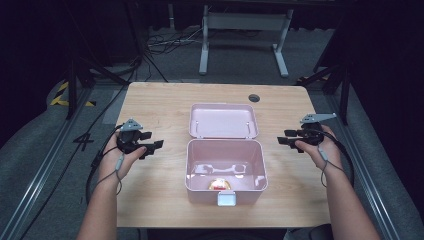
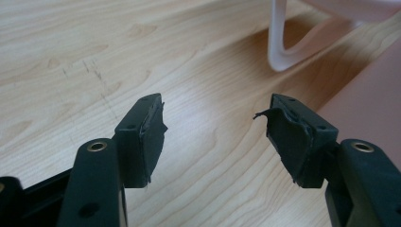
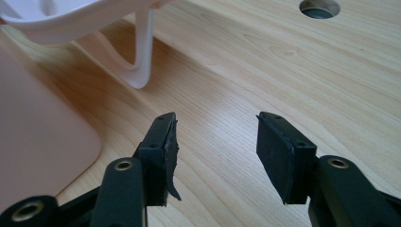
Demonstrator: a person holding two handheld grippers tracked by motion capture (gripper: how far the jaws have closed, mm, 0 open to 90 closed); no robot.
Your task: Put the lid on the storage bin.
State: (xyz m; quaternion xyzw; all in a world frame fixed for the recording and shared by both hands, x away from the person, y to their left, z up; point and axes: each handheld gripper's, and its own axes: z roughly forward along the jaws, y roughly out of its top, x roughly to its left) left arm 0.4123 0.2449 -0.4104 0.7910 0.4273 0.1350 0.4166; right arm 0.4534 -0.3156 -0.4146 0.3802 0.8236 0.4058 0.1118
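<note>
A pink box (image 1: 225,170) sits open at the middle of the wooden surface (image 1: 165,95), its lid (image 1: 223,120) tipped back on the far side; a small red and yellow item (image 1: 219,184) lies inside near the front wall; the left gripper (image 1: 148,142) hangs left of the box, jaws spread and holding nothing; the right gripper (image 1: 285,139) hangs right of it, likewise released and apart from the box.

pink box (image 1: 225,165), black grippers, light woodgrain table (image 1: 165,100)
</note>
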